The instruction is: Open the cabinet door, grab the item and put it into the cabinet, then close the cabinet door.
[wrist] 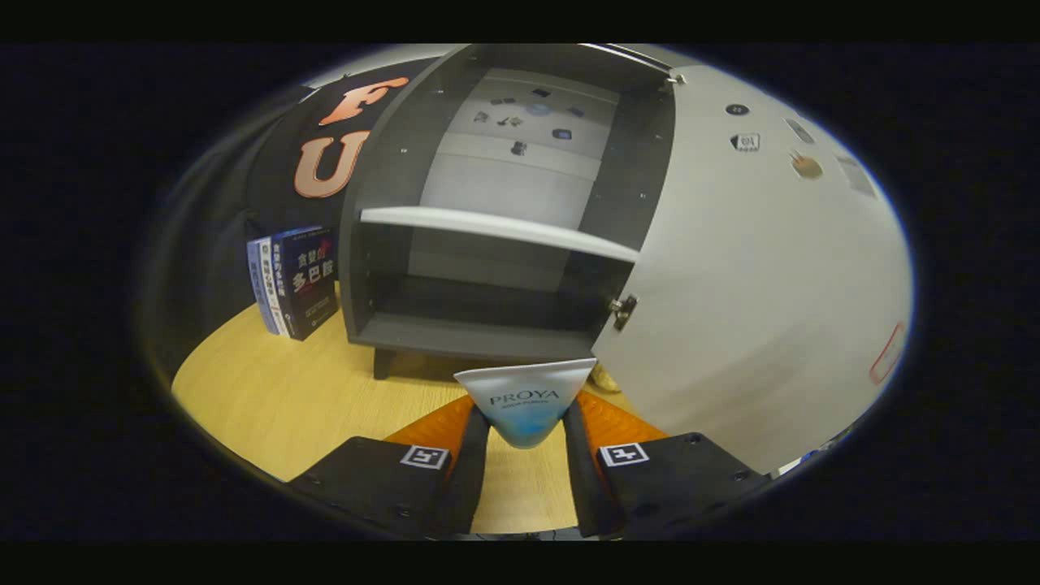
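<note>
A dark grey cabinet (382,244) stands on the wooden table, its white door (756,284) swung wide open to the right. Inside, a white shelf (496,227) splits it into an upper and a lower compartment, and both look bare. My gripper (526,426) is shut on a white and blue cosmetic tube (526,398), whose flat crimped end points up and toward the cabinet. The tube hangs above the table, just short of the cabinet's lower compartment (479,313).
Several books (294,280) stand upright against the cabinet's left side. The wooden table (268,398) spreads to the left and under the fingers. The open door (756,284) walls off the right side close to the gripper. A hinge (624,310) sits at the door's inner edge.
</note>
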Motion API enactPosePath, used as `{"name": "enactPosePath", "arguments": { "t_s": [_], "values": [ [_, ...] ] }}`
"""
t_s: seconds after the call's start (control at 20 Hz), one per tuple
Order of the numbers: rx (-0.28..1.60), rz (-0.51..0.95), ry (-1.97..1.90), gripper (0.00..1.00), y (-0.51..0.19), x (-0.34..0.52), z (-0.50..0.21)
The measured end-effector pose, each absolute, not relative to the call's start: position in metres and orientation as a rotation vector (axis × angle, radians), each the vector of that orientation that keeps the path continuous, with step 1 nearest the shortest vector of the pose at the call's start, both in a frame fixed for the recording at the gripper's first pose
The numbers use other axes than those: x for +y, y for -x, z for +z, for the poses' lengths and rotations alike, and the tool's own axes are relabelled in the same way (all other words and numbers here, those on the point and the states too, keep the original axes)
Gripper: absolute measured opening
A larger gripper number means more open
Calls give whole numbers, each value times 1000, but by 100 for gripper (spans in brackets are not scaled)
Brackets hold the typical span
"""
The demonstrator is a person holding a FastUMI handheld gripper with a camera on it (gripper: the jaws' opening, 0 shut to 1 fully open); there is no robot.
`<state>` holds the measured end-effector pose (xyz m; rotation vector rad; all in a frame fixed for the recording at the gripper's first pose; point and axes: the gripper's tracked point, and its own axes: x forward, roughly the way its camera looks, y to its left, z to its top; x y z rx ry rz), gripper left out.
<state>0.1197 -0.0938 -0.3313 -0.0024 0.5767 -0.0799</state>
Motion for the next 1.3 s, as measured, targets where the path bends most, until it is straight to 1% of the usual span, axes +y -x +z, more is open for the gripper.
{"name": "enactPosePath", "arguments": {
  "t_s": [0.05,0.2,0.25,0.35,0.45,0.6,0.8,1.0,1.05,1.15,1.2,1.25,1.3],
  "values": [
    [555,-90,-5,54,-134,-98,-298],
    [403,-152,-69,53,-193,-114,-201],
    [386,-175,-66,53,-212,-122,-181],
    [420,-211,-55,53,-253,-132,-164],
    [467,-210,-79,53,-295,-135,-165],
    [554,-167,-91,54,-356,-127,-182],
    [639,-98,-116,54,-410,-111,-213],
    [733,-30,-145,54,-427,-93,-248],
    [697,-37,-154,54,-433,-93,-245],
    [695,-36,-156,54,-434,-93,-247],
    [683,-47,-149,58,-434,-95,-247],
    [683,-50,-137,59,-434,-96,-249],
    [679,-57,-122,65,-434,-96,-250]
  ]
}}
